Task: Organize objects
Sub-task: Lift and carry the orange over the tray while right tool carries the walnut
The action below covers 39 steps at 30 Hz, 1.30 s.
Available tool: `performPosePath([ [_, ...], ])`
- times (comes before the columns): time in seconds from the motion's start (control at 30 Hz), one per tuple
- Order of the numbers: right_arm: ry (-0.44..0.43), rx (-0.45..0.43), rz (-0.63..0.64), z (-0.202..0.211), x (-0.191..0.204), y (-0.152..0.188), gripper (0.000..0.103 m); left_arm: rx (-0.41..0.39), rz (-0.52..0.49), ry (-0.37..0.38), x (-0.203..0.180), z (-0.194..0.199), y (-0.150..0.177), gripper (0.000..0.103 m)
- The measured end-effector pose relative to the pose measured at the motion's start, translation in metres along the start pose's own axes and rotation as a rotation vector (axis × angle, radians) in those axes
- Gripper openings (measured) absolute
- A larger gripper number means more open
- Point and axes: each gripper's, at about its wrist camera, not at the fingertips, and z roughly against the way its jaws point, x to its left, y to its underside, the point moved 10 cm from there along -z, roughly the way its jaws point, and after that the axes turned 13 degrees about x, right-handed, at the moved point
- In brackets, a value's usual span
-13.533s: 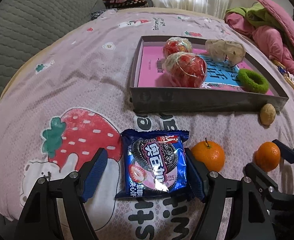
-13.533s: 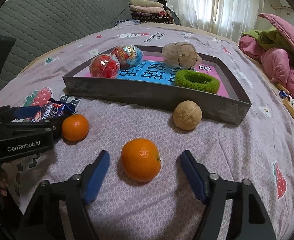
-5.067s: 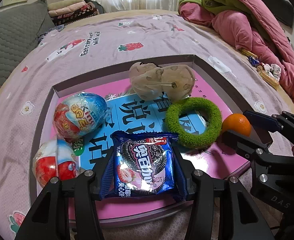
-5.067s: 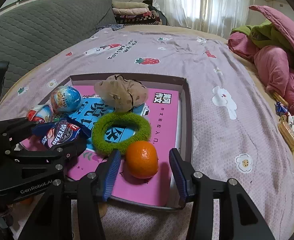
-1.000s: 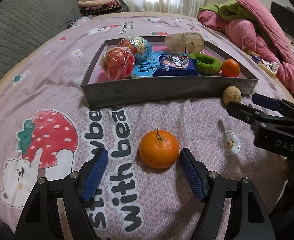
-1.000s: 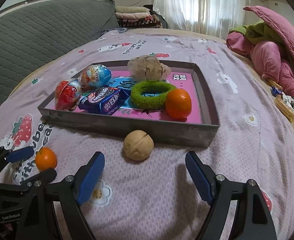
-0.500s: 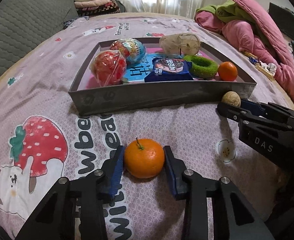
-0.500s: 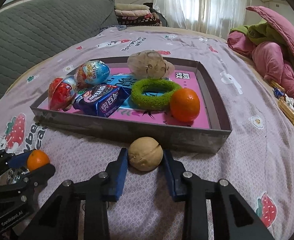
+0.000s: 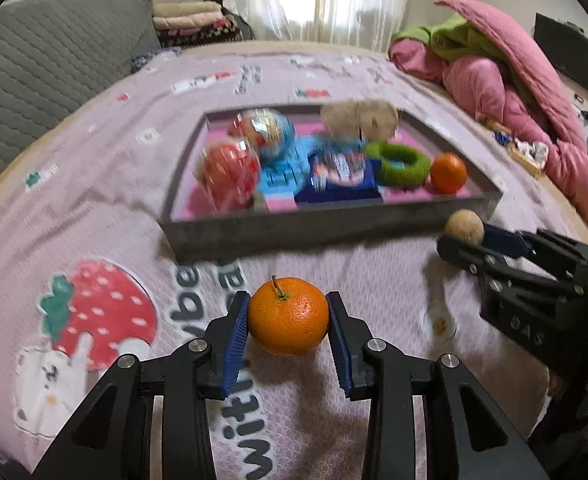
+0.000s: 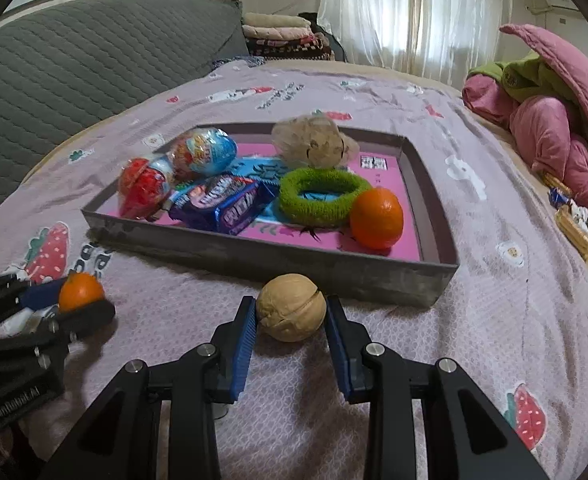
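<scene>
An orange tangerine [image 9: 288, 316] with a short stem sits between the blue pads of my left gripper [image 9: 288, 318], which is shut on it just above the bedspread. My right gripper [image 10: 291, 314] is shut on a tan walnut [image 10: 291, 307] close to the front wall of the grey tray [image 10: 278, 258]. Each view shows the other gripper too: the walnut [image 9: 464, 226] at the right, the tangerine [image 10: 80, 291] at the left. Inside the tray lie a second tangerine [image 10: 376, 218], a green ring [image 10: 321, 196], a blue cookie pack [image 10: 224, 202], two wrapped toy eggs and a beige bag.
The tray rests on a lilac bedspread [image 10: 514, 320] printed with strawberries. Pink and green bedding [image 10: 554, 112] is heaped at the right, with small wrapped items near that edge. A grey quilted headboard [image 10: 74, 64] and folded blankets stand at the back.
Both grippers went from wide open around their objects to shut on them: the left on the tangerine, the right on the walnut. The left view has since risen a little, blurring the tray.
</scene>
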Motion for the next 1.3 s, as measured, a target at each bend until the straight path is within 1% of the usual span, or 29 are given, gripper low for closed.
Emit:
performPosePath([
  [0.27, -0.006, -0.118, 0.0, 0.049, 0.002, -0.021, 0.035, -0.071, 0.0, -0.008, 0.001, 0.034, -0.024, 0.039],
  [0.57, -0.004, -0.193, 0.001, 0.082, 0.0, -0.045, 0.035, -0.124, -0.004, 0.001, 0.001, 0.058, -0.05, 0.039],
  [0.93, -0.002, -0.243, -0.01, 0.098, -0.009, -0.067, 0.035, -0.171, 0.019, 0.003, 0.011, 0.069, -0.081, 0.039],
  [1.3, 0.002, -0.28, -0.008, 0.1, -0.015, -0.097, 0.035, -0.187, -0.015, 0.005, 0.002, 0.062, -0.112, 0.039],
])
